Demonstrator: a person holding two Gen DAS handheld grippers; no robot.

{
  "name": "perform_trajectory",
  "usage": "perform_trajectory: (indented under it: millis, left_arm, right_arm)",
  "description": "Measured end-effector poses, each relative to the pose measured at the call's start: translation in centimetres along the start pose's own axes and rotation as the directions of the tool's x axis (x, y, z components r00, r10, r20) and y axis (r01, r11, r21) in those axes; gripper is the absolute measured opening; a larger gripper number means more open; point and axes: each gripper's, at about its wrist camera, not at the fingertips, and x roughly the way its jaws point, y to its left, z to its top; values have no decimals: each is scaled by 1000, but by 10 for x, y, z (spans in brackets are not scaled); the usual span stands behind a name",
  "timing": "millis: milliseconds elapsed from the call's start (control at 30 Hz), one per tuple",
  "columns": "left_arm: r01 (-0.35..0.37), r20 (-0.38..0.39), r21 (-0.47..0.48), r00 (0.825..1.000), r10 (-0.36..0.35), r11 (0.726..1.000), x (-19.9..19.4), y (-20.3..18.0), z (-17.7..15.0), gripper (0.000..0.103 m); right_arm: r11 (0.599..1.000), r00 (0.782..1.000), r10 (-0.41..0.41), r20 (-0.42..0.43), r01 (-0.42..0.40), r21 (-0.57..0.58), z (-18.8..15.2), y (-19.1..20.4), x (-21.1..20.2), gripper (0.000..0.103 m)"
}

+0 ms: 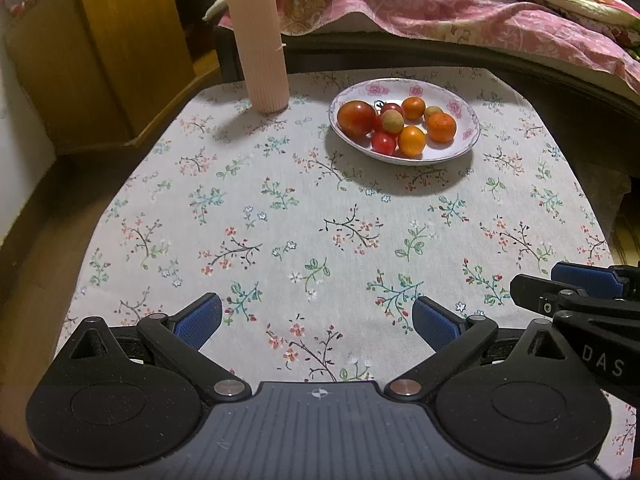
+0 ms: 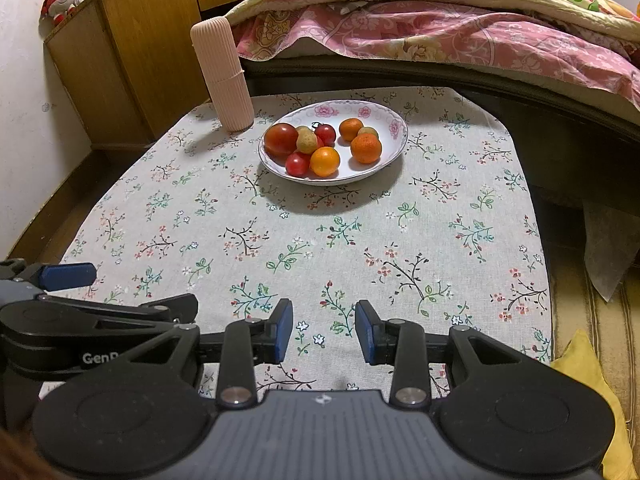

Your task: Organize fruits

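A white plate with a pink flower rim (image 1: 444,153) (image 2: 386,120) stands on the far half of the flowered tablecloth. It holds a large tomato (image 1: 356,118) (image 2: 281,139), small red tomatoes (image 1: 383,143) (image 2: 297,164), several oranges (image 1: 441,127) (image 2: 365,148) and a tan longan (image 1: 392,122) (image 2: 307,141). My left gripper (image 1: 317,322) hovers over the near edge of the table, jaws wide apart, nothing between them. Beside it, my right gripper (image 2: 325,331) (image 1: 560,284) is open by a narrow gap and holds nothing. Both are well short of the plate.
A tall pink ribbed cylinder (image 1: 262,48) (image 2: 224,76) stands at the table's far left corner, left of the plate. A wooden cabinet (image 1: 100,60) is beyond the left edge. A bed with a pink quilt (image 1: 480,12) runs behind the table. A yellow cushion (image 2: 580,364) lies at the right.
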Motion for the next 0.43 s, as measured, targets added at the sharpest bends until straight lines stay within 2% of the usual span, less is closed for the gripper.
perform_trajectory:
  millis: [433]
  left_arm:
    - [-15, 18, 1, 1000, 15, 1000, -1, 1, 0, 103]
  right_arm:
    - [1000, 1000, 0, 9, 0, 4, 2, -2, -2, 36]
